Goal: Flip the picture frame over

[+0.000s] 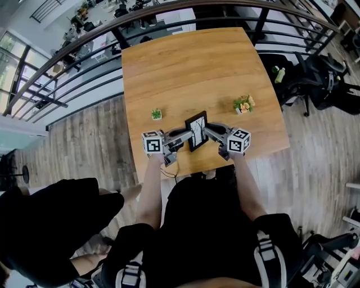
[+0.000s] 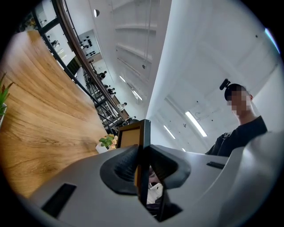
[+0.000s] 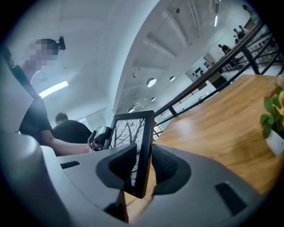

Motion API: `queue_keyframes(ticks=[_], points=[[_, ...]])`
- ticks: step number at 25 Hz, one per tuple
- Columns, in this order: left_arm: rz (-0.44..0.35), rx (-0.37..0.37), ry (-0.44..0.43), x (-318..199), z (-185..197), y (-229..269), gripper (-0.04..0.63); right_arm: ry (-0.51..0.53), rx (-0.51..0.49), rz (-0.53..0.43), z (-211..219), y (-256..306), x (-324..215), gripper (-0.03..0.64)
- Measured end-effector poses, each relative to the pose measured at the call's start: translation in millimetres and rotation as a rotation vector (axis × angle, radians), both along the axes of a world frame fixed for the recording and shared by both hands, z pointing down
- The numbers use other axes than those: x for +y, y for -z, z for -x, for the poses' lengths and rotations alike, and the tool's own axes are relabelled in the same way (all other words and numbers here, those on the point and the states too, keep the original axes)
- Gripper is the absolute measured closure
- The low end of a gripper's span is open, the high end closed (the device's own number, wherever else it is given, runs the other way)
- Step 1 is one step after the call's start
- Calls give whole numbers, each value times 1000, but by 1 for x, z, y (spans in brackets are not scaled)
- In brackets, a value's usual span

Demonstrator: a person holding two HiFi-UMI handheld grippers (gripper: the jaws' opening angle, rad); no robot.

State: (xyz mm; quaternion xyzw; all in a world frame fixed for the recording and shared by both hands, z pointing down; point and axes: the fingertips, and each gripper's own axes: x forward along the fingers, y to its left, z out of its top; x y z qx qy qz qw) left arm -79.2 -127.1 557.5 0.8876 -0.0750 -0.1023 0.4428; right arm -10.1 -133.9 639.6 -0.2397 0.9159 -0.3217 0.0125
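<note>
Picture frame (image 1: pixel 197 129) is pinched at opposite edges by left gripper (image 1: pixel 188 135) and right gripper (image 1: pixel 207 131).

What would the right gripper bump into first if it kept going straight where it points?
The right gripper is pinching the picture frame. Straight past it, the left gripper, holding the frame's other side, probably comes first; depth is unclear.

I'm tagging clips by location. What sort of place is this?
Probably a mezzanine in an open-plan office: a wooden table stands by a railing, furniture shows on a lower floor beyond it, and an office chair sits beside the table.
</note>
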Motion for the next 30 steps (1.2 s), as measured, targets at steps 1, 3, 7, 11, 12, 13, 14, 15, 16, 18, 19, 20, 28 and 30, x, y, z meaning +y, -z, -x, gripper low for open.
queue_keyframes(ticks=[1,3,7,11,12,13,14,15,16,18,19,20,28,30], points=[[0,8,0,-2,0,1,500,6,-6,5,1,0,-2,518],[2,20,1,-4,0,4,502,14,-24,13,1,1,-4,517],[13,54,-8,-4,-2,6,503,36,-128,49,-3,2,-3,517],[16,83,-26,-3,-1,8,503,74,-227,90,-4,6,-1,523],[17,85,-26,-3,0,7,503,77,-229,94,-3,6,-1,526],[17,85,-23,-4,1,6,503,77,-225,96,-3,5,-1,526],[16,86,-17,-4,2,5,505,76,-219,96,-4,4,-1,519],[16,86,-8,-6,4,4,505,72,-214,96,-4,3,-2,518],[16,86,3,-7,5,3,505,68,-210,94,-4,2,-3,522],[14,81,23,-11,8,1,506,56,-201,89,-3,2,-4,525],[12,74,34,-12,10,0,506,47,-192,85,-3,1,-4,526],[10,62,45,-13,11,-2,506,35,-183,82,-4,1,-4,526],[44,-57,124,-29,10,-32,514,-77,-74,101,-13,-15,-9,528],[64,-93,148,-35,8,-42,514,-107,-58,111,-17,-24,-11,528]])
